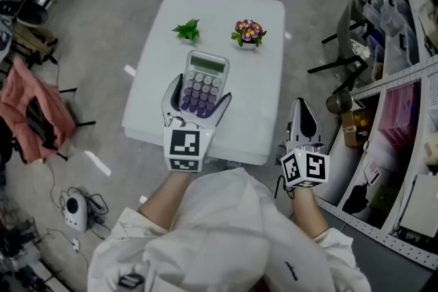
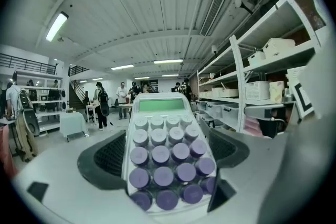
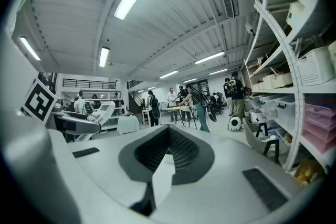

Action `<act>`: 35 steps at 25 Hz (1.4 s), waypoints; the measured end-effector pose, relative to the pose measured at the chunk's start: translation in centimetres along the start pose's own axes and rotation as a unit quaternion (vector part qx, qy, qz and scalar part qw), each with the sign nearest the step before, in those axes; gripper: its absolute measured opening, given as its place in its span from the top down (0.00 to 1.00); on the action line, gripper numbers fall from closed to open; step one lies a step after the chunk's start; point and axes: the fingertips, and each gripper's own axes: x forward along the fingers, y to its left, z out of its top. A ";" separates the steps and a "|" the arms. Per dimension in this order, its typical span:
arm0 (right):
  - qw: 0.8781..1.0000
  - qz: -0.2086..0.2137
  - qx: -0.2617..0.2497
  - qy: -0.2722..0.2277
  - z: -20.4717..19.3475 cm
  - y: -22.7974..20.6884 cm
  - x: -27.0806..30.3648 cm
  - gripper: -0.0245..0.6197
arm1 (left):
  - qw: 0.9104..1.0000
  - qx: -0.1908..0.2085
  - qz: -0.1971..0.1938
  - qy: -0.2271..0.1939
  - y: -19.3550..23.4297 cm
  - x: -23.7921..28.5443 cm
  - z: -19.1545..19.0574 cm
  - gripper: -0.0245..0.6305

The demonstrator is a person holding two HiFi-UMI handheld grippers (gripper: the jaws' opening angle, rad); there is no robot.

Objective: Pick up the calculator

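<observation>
A white calculator with purple and grey round keys and a green display is held above the white table, clamped between the jaws of my left gripper. In the left gripper view the calculator fills the gap between the jaws, display end pointing away and up. My right gripper hangs off the table's right edge, jaws closed together with nothing between them; in the right gripper view the right gripper shows its dark pads meeting.
A small green plant and a pot of pink and yellow flowers stand at the table's far side. Shelving with boxes runs along the right. A red garment on a stand is at left. People stand in the far background.
</observation>
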 end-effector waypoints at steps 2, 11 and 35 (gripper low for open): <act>1.000 0.002 -0.007 -0.011 1.1 -0.2 -0.2 0.94 | 1.000 0.008 0.002 -0.017 0.2 -0.8 1.5 0.21; 0.998 -0.005 -0.032 -0.059 5.6 -1.0 -0.9 0.94 | 0.997 0.029 0.013 -0.071 1.2 -3.5 5.6 0.21; 0.996 -0.020 -0.025 -0.084 7.7 -1.3 -0.9 0.94 | 0.994 0.021 0.025 -0.104 3.4 -5.0 6.8 0.21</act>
